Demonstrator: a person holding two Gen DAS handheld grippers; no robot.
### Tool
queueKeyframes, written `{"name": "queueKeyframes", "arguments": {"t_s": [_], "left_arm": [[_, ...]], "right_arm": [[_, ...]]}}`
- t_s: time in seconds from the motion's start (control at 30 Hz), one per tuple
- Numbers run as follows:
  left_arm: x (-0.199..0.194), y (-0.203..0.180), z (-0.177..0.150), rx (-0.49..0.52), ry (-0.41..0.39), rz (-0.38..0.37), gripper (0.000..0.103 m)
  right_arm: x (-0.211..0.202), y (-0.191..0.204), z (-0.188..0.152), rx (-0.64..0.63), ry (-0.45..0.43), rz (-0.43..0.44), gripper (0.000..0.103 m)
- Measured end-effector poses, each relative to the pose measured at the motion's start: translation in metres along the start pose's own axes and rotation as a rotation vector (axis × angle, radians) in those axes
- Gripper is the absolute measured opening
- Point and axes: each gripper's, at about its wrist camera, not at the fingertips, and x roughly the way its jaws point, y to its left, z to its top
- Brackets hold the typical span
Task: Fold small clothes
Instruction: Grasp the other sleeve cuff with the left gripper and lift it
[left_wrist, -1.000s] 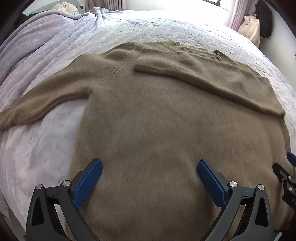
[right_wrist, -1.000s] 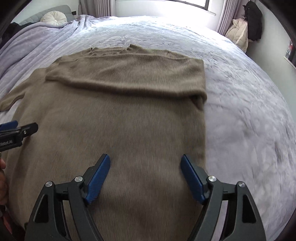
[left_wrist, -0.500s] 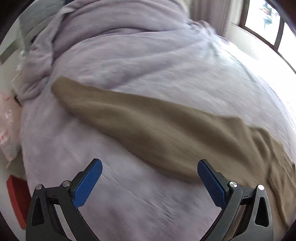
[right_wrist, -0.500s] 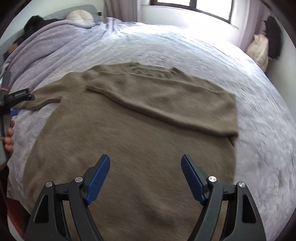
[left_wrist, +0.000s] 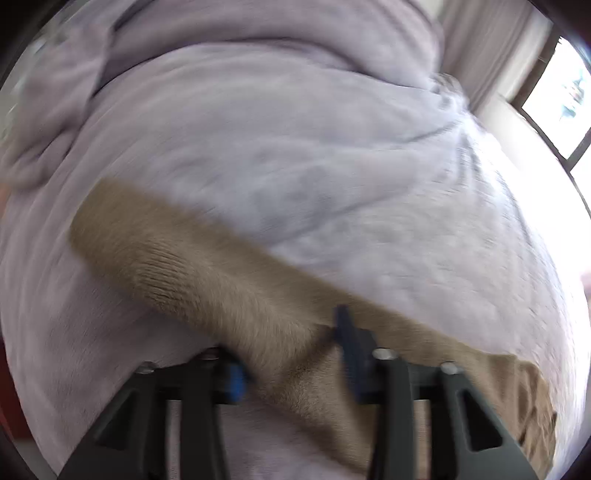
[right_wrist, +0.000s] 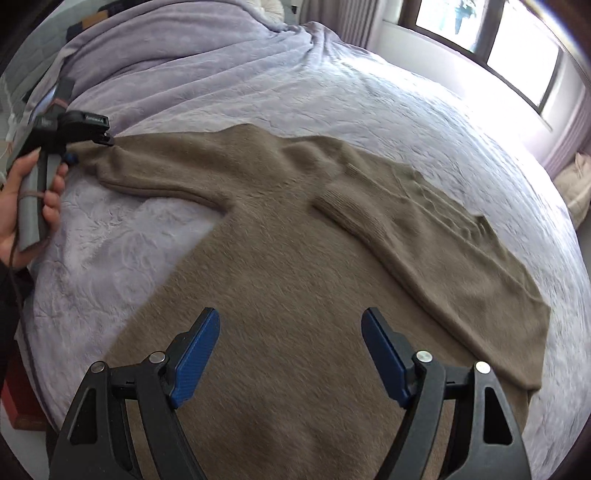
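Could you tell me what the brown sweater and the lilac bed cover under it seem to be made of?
Brown sweater: apparently a soft knit, perhaps wool or a wool blend; the surface is matte and fuzzy, with ribbed rows visible at the cuff.
Lilac bed cover: seemingly plush fleece or velvet-like fabric; it has a short, slightly shiny pile with an embossed, crinkled pattern. The exact fibre of either cannot be told.

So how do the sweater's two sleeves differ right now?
The outstretched sleeve lies straight out onto the purple bedcover, while the folded sleeve is laid across the sweater's chest. The outstretched sleeve sits between the pads of the left gripper, whose jaws have just been closing on it; the folded sleeve is untouched, and the right gripper is open above the body. Both are the same tan knit.
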Motion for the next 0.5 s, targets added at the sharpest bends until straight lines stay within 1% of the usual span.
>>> {"name": "queueKeyframes", "arguments": {"t_s": [0.03, 0.07, 0.13, 0.27, 0.37, 0.43, 0.5], "left_arm": [[-0.003, -0.006, 0.001, 0.024, -0.019, -0.005, 0.028], [-0.004, -0.007, 0.003, 0.041, -0.025, -0.003, 0.014], [-0.008, -0.009, 0.0, 0.051, -0.018, -0.033, 0.013], [-0.025, -0.002, 0.004, 0.028, -0.052, -0.103, 0.013], [-0.036, 0.003, 0.007, 0.033, -0.067, -0.115, 0.013], [-0.043, 0.008, 0.013, 0.041, -0.079, -0.116, 0.013], [-0.049, 0.01, 0.016, 0.047, -0.088, -0.127, 0.013]], "right_arm": [[0.002, 0.004, 0.005, -0.008, -0.005, -0.009, 0.082], [0.005, 0.006, 0.01, -0.012, -0.011, -0.016, 0.082], [0.01, 0.01, 0.024, -0.014, -0.032, -0.02, 0.082], [0.022, 0.016, 0.06, 0.02, -0.098, -0.011, 0.082], [0.045, 0.03, 0.091, 0.038, -0.102, 0.033, 0.082], [0.07, 0.041, 0.11, 0.049, -0.068, 0.043, 0.082], [0.103, 0.049, 0.125, 0.065, 0.018, 0.067, 0.082]]}}
